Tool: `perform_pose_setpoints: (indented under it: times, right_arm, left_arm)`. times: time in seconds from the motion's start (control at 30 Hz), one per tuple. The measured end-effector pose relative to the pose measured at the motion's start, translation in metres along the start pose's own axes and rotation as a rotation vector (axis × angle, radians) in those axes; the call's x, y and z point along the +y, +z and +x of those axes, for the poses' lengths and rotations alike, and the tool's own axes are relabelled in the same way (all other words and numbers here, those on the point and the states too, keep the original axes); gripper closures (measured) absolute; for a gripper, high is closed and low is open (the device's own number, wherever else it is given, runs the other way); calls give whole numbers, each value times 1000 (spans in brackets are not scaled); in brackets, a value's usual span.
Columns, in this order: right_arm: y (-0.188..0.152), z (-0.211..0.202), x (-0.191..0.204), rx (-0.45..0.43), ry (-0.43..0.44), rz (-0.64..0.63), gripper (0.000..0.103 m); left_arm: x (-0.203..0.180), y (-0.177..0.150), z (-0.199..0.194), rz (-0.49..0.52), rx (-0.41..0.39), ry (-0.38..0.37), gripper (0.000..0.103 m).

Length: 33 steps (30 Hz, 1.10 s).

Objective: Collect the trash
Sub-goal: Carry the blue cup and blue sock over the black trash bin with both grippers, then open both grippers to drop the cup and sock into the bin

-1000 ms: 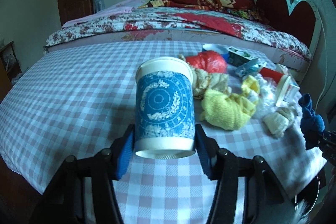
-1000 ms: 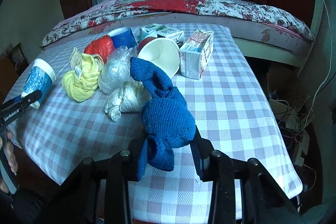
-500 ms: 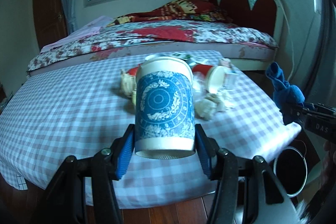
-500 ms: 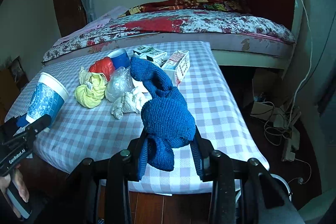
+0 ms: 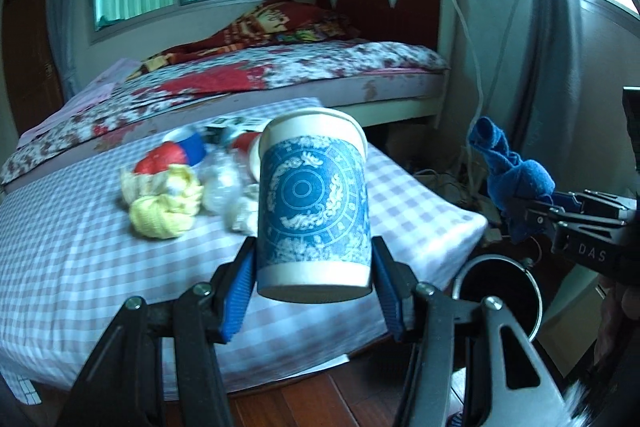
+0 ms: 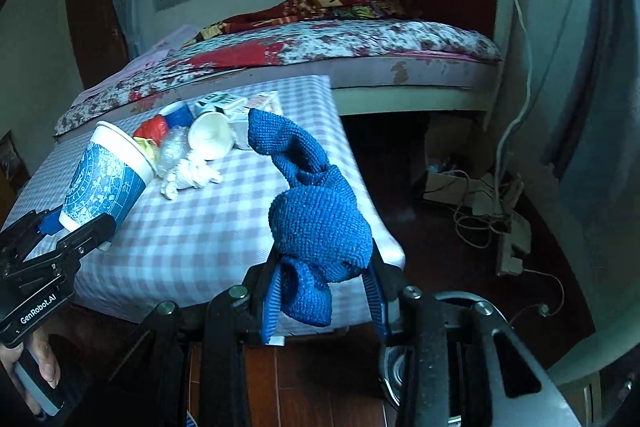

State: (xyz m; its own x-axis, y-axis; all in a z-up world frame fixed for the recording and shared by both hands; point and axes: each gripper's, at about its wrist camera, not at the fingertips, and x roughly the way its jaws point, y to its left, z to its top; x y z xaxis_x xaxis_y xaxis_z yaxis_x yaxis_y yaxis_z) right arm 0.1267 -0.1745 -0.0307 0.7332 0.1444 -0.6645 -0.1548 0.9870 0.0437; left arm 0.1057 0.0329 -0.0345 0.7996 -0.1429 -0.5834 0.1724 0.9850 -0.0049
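My left gripper (image 5: 312, 279) is shut on a blue-patterned paper cup (image 5: 312, 203), held upright off the table's near right corner. My right gripper (image 6: 324, 291) is shut on a knotted blue cloth (image 6: 316, 219); that cloth (image 5: 508, 175) also shows at the right of the left wrist view. The cup (image 6: 106, 183) and the left gripper (image 6: 60, 235) appear at the left of the right wrist view. A round black bin (image 5: 498, 287) stands on the floor beside the table, below the right gripper.
On the checked table (image 5: 72, 255) lie a yellow cloth (image 5: 164, 211), a red bag (image 5: 160, 159), a white rag (image 6: 188, 175), clear plastic (image 6: 172, 147), a tipped white cup (image 6: 210, 139) and cartons (image 6: 224, 103). A bed (image 6: 320, 43) stands behind. Cables (image 6: 476, 211) lie on the floor.
Both grippers have swung right and pulled back from the table, off its edge, still holding cup and cloth. The bin and floor have come into view.
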Motion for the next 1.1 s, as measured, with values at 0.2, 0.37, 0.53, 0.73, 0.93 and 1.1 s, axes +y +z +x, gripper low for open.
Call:
perform_pose_setpoints:
  times: [0.2, 0.37, 0.53, 0.73, 0.93, 1.1]
  right_arm:
    - [-22, -14, -44, 22, -64, 50, 65]
    - [-44, -23, -82, 44, -98, 75, 65]
    - [-74, -23, -128, 93, -118, 97, 64]
    - [-104, -13, -173, 169, -133, 110, 64]
    - [-125, 16, -197, 245, -106, 83, 64]
    - [-137, 43, -208, 302, -81, 55, 64]
  left_arm:
    - [-51, 1, 8, 69, 20, -100, 47]
    - [-95, -4, 16, 124, 49, -186, 47]
    - [-141, -15, 28, 188, 101, -277, 47]
    - [-188, -35, 54, 248, 197, -361, 47]
    - [-221, -52, 91, 298, 306, -407, 47]
    - [-238, -61, 116, 332, 383, -431, 47]
